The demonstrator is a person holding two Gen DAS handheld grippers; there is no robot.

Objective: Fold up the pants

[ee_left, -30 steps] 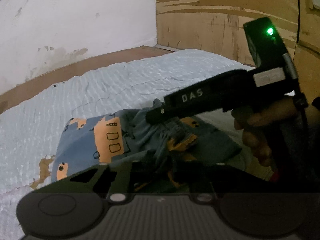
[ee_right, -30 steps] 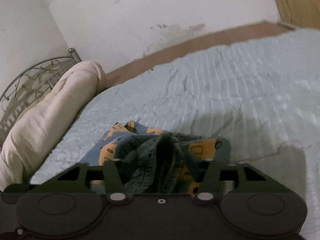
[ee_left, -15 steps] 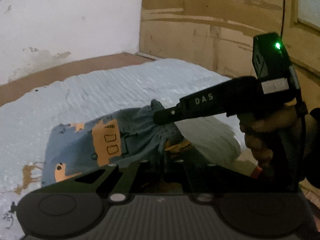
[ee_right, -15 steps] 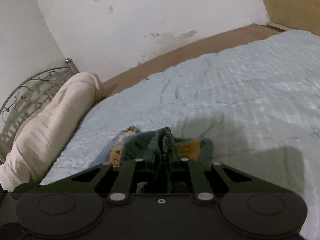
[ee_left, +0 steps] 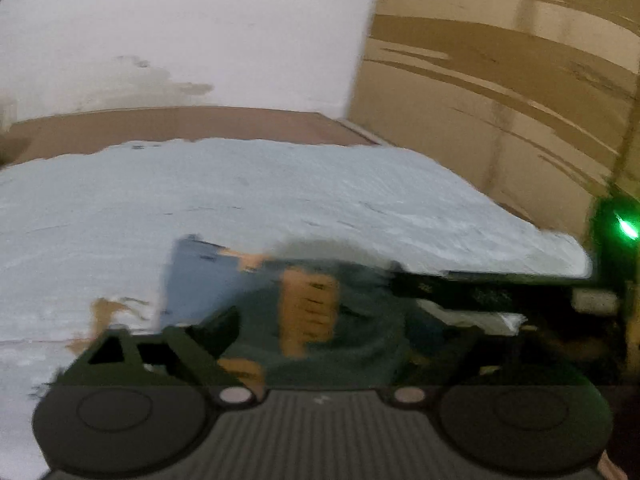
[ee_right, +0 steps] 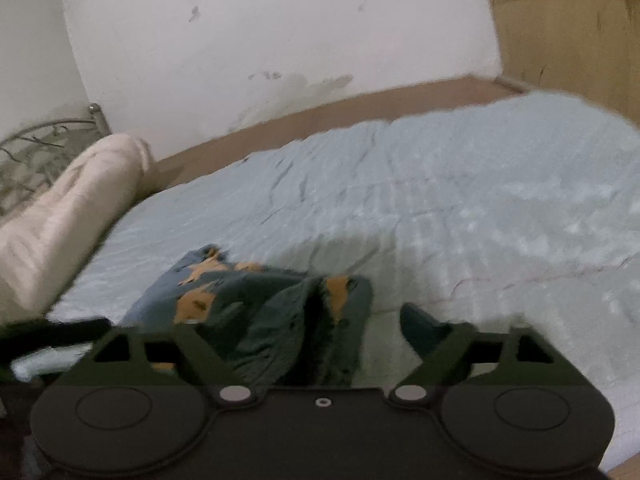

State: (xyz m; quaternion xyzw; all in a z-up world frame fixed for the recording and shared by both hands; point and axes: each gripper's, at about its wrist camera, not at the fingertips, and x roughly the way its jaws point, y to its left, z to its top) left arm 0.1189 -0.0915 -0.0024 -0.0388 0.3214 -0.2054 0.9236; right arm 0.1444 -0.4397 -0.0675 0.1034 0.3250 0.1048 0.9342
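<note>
The pants point(ee_left: 308, 316) are small, blue-grey with orange prints, and lie bunched on the pale blue bed cover point(ee_left: 280, 192) near its front edge. In the left wrist view they fill the gap between my left gripper's point(ee_left: 316, 344) fingers, which stand wide apart; the view is blurred. In the right wrist view the pants point(ee_right: 276, 320) lie between the spread fingers of my right gripper point(ee_right: 316, 332), with their bunched waistband nearest the camera. The right gripper's body point(ee_left: 500, 292) shows at the right of the left wrist view, beside the pants.
A rolled cream blanket point(ee_right: 68, 204) lies at the bed's left side by a metal headboard point(ee_right: 36, 144). A white wall point(ee_right: 260, 32) with a brown base runs behind the bed. Wooden panels point(ee_left: 500, 80) stand at the right.
Both grippers were shut on the pants' waistband half a second ago; both now stand open. The pants have dropped onto the bed. The left camera has swung and is blurred.
</note>
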